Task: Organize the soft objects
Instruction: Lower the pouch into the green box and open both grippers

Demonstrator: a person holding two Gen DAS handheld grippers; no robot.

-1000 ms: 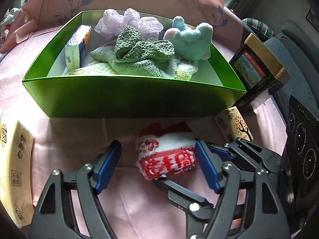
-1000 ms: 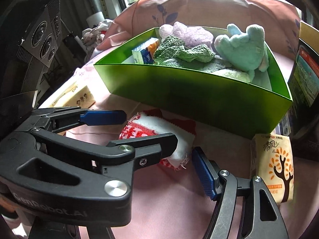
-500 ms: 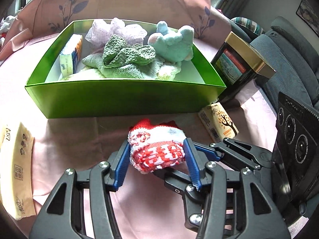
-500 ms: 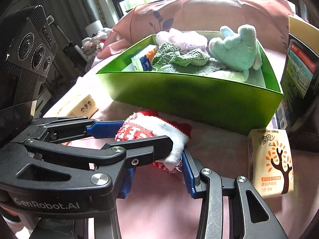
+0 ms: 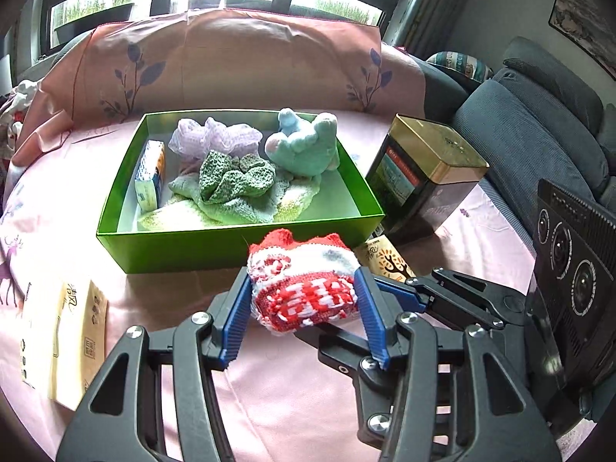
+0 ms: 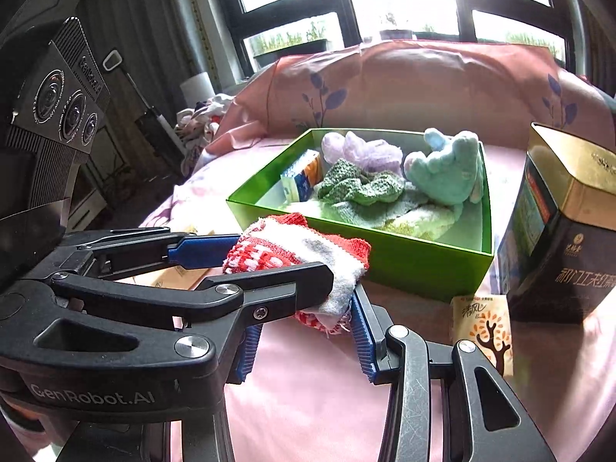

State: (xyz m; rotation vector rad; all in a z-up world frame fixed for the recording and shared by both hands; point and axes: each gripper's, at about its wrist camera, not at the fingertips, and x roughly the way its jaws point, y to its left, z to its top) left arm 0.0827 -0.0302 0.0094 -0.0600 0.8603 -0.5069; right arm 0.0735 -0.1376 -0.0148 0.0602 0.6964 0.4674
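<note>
A red and white knitted cloth bundle (image 5: 304, 288) is clamped between the blue ribbed pads (image 5: 234, 321) of the left gripper (image 5: 302, 304) at the lower centre of the left wrist frame, held above the pink bedsheet (image 5: 292, 396). In the right wrist frame the same bundle (image 6: 296, 254) is also pressed between the blue pads (image 6: 362, 340) of the right gripper (image 6: 304, 331), so both sets of jaws are clenched on it. Just behind it, at mid-frame, a bright green open cardboard box (image 5: 184, 248) is seen, holding a mint green plush toy (image 5: 304, 146), a dark green crocheted cloth (image 5: 235, 177), a lilac mesh puff (image 5: 211, 138) and a blue and orange tissue packet (image 5: 150, 173). A dark tin with a gold lid (image 5: 423, 177) stands to the right of the box, and a cream tissue pack printed with a tree (image 6: 485, 327) lies in front of the tin.
</note>
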